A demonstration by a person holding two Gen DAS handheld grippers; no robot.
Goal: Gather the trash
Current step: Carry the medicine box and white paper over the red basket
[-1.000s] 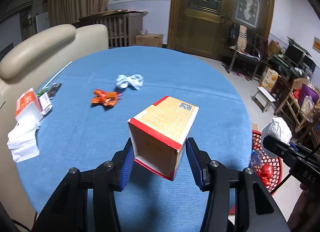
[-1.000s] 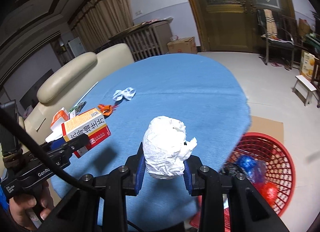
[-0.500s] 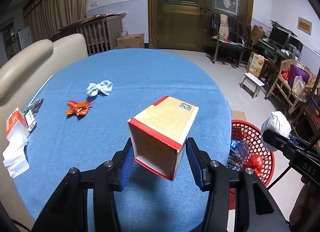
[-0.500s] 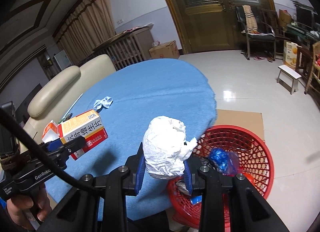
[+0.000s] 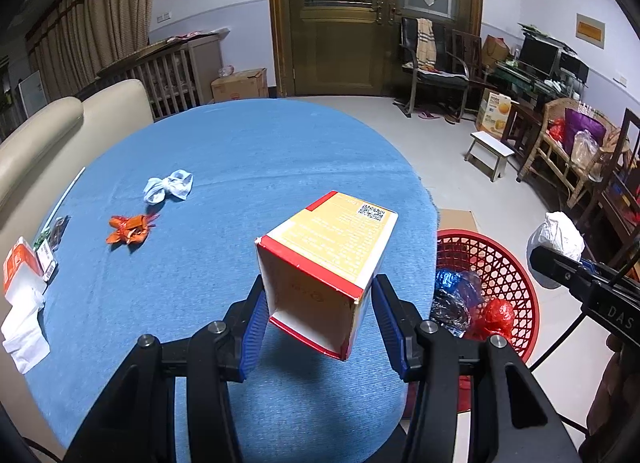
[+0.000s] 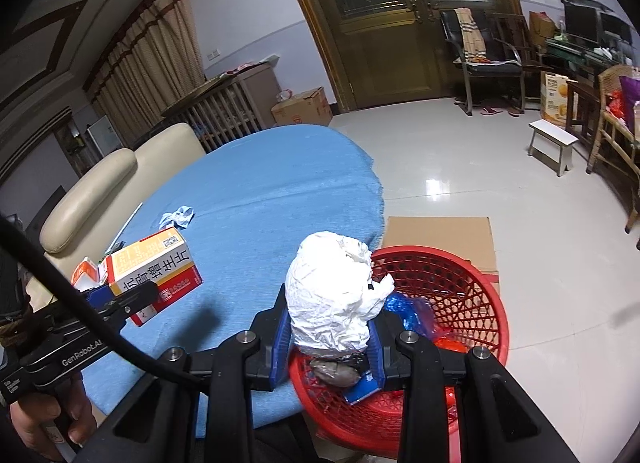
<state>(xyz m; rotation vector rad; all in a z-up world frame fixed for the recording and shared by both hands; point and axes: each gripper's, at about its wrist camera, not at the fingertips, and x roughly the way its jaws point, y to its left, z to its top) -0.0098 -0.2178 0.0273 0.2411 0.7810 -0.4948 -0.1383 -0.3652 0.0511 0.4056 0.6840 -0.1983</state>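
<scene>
My left gripper (image 5: pixel 318 311) is shut on an open red and yellow carton (image 5: pixel 328 255), held above the blue table (image 5: pixel 248 159). The same carton (image 6: pixel 154 269) shows at the left of the right wrist view. My right gripper (image 6: pixel 330 337) is shut on a crumpled white paper ball (image 6: pixel 332 295), which hangs over the near rim of the red basket (image 6: pixel 460 283). In the left wrist view that basket (image 5: pixel 504 275) stands on the floor right of the table, with blue, red and silvery wrappers inside. An orange wrapper (image 5: pixel 128 229) and a pale blue wad (image 5: pixel 168 187) lie on the table.
A white tissue (image 5: pixel 24 327) and an orange and white pack (image 5: pixel 18 267) lie at the table's left edge by a cream sofa (image 5: pixel 48 131). Brown cardboard (image 6: pixel 440 231) lies under the basket. A small white stool (image 6: pixel 554 145), chairs and cluttered furniture stand at the right.
Both grippers have swung right with their loads. The red basket has come into fuller view, and the paper ball has gone from above the table to above the basket's rim.
</scene>
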